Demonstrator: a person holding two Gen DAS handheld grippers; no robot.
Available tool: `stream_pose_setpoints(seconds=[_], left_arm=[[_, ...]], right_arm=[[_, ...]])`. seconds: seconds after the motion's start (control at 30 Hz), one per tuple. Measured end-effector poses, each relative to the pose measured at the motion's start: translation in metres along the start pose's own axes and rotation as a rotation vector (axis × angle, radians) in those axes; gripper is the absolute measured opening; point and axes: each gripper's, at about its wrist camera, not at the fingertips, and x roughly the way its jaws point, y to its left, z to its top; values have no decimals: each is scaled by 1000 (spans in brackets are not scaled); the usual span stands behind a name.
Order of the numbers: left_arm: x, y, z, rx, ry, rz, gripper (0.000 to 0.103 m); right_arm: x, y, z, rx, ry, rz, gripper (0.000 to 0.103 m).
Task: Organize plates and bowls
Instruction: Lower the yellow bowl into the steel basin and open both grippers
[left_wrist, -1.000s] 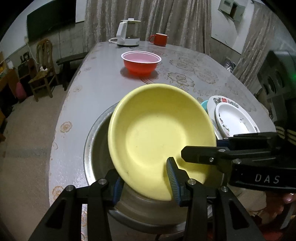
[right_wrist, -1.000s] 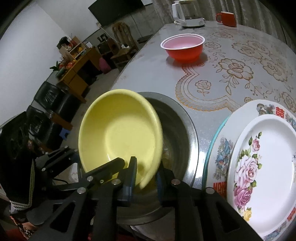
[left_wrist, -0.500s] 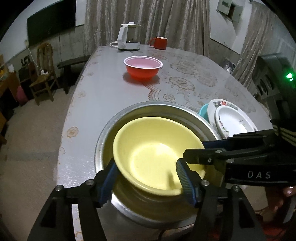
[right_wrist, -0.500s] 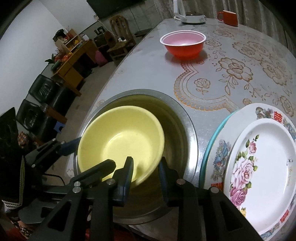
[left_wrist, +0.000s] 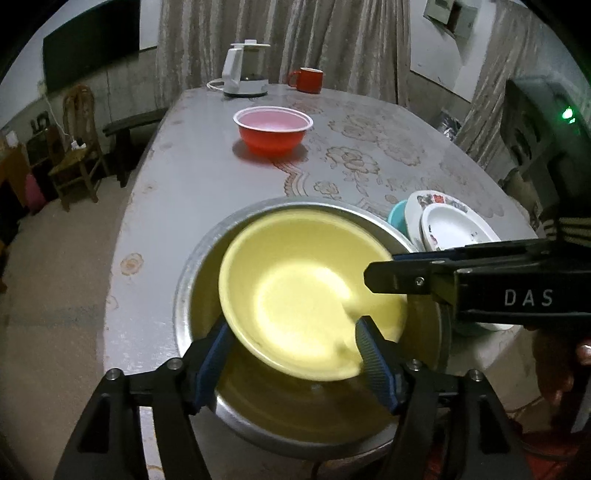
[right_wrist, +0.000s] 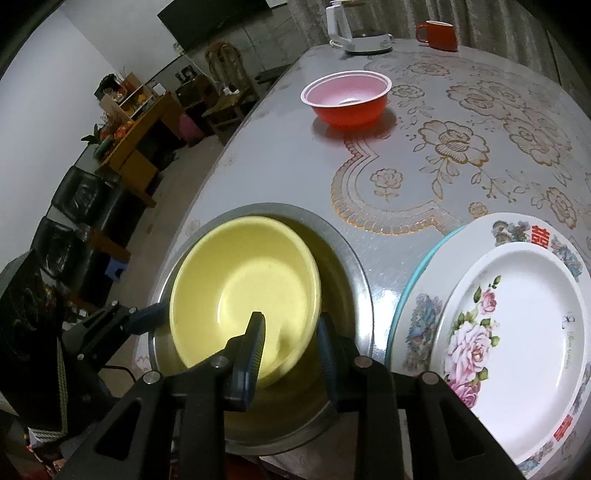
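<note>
A yellow bowl (left_wrist: 306, 291) (right_wrist: 243, 288) lies tilted inside a large steel basin (left_wrist: 199, 258) (right_wrist: 354, 280) at the table's near edge. My left gripper (left_wrist: 291, 343) is open, its blue-padded jaws astride the bowl's near rim without gripping it. My right gripper (right_wrist: 290, 332) is open too, its jaws on either side of the bowl's right rim; its arm shows in the left wrist view (left_wrist: 480, 288). A red bowl (left_wrist: 273, 129) (right_wrist: 347, 98) with a pink inside stands farther back. A stack of floral plates (right_wrist: 517, 325) (left_wrist: 450, 229) lies to the right of the basin.
A white kettle (left_wrist: 243, 70) and a red mug (left_wrist: 306, 79) stand at the table's far end. The table edge curves away on the left, with chairs (left_wrist: 77, 147) and floor beyond. A dark appliance (left_wrist: 546, 125) with a green light stands on the right.
The yellow bowl, held upright a second ago, has come down into the steel basin. Both grippers have opened and let it go; it now looks blurred as it settles.
</note>
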Motion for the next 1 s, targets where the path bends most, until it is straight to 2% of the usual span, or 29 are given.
stream_pose_setpoints(seconds=[0.1, 0.53, 0.7, 1.0], left_arm=[[-3, 1, 0, -2, -7, 5, 76], [1, -2, 1, 4, 9, 1, 77], [-4, -4, 4, 2, -3, 14, 88], [-10, -3, 12, -7, -20, 21, 94]], right_arm=[[0, 0, 0, 1, -3, 4, 29], [-1, -2, 0, 17, -7, 31, 29], [-5, -3, -1, 18, -25, 66, 30], [-11, -4, 2, 13, -45, 79, 30]])
